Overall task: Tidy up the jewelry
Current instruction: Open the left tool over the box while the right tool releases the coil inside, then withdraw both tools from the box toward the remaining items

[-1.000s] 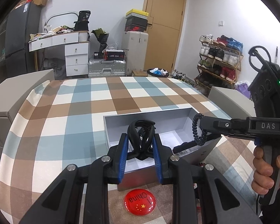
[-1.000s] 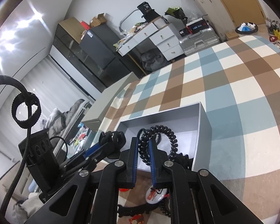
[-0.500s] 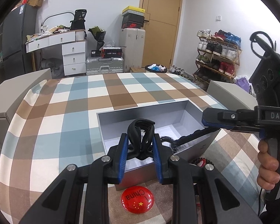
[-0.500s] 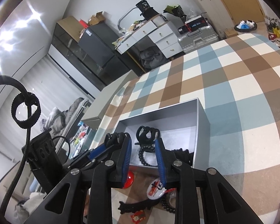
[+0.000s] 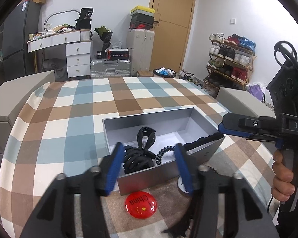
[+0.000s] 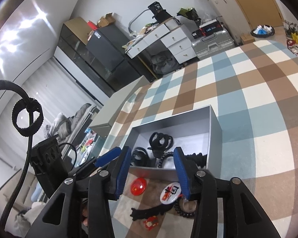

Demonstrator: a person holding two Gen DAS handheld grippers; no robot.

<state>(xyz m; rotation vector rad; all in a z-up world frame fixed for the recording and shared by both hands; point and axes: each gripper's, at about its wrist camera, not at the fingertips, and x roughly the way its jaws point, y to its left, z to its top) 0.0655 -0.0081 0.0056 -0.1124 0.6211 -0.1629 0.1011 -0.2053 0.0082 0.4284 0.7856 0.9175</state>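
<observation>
A grey open box (image 5: 149, 117) (image 6: 214, 123) sits on the checked tablecloth. Inside lie black hair ties (image 5: 143, 150) (image 6: 160, 140) and a black coiled hair band (image 5: 163, 152) (image 6: 163, 157). My left gripper (image 5: 149, 162) is open and empty above the box's near wall. My right gripper (image 6: 152, 166) is open and empty at the box's other side; it shows in the left wrist view (image 5: 234, 127). On the cloth in front of the box lie a red China badge (image 5: 141, 204) (image 6: 138, 185), a white badge (image 6: 170, 193), a black strap (image 6: 149, 211) and a bead bracelet (image 6: 185, 210).
A small red charm (image 6: 151, 222) lies near the strap. Grey box-like chairs (image 5: 23, 91) (image 5: 240, 103) stand at the table's sides. The person's hand (image 5: 284, 176) holds the right gripper's handle. Drawers, suitcase and shoe rack stand behind.
Both grippers opened: the left let the black hair ties drop into the box, and the right released the coiled band into it. Both pulled back slightly.
</observation>
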